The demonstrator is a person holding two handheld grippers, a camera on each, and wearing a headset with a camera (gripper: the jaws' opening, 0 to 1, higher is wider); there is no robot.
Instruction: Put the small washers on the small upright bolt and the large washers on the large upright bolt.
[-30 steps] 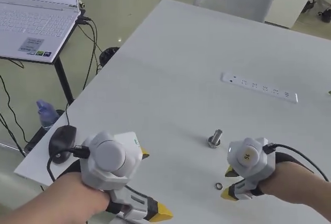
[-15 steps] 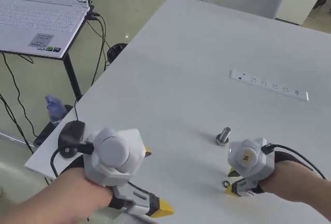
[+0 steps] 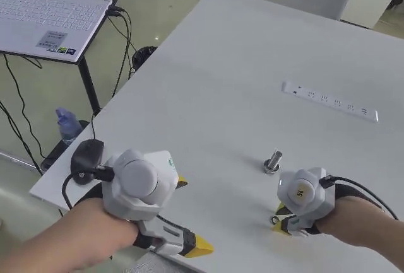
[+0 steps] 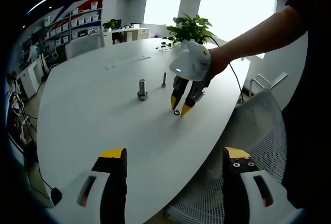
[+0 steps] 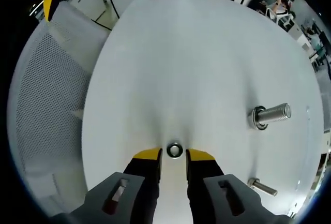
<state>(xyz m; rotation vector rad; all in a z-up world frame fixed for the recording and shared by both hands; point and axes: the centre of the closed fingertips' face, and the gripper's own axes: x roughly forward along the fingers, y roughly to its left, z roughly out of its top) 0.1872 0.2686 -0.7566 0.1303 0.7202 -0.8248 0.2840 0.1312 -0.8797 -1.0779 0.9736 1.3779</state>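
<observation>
Straddling the washer (image 5: 175, 150), the right gripper (image 5: 174, 156) has its fingers a narrow gap apart, one on each side, gripping nothing. The washer lies flat near the counter's (image 5: 196, 53) near edge; the large bolt (image 5: 271, 114) and the small bolt (image 5: 261, 186) stand nearer the middle. Best to lower until the tips touch the surface, keep the ring centred, then close slowly so it doesn't skid. The left gripper (image 4: 175, 154) hovers wide open and empty. Whether this washer is small or large is hard to judge.

On the bench (image 3: 208, 84), a washer (image 5: 175, 150) lies between the fingers (image 5: 147, 157) of the right gripper (image 5: 174, 156); the large bolt (image 3: 273, 162) stands near, beyond it.
</observation>
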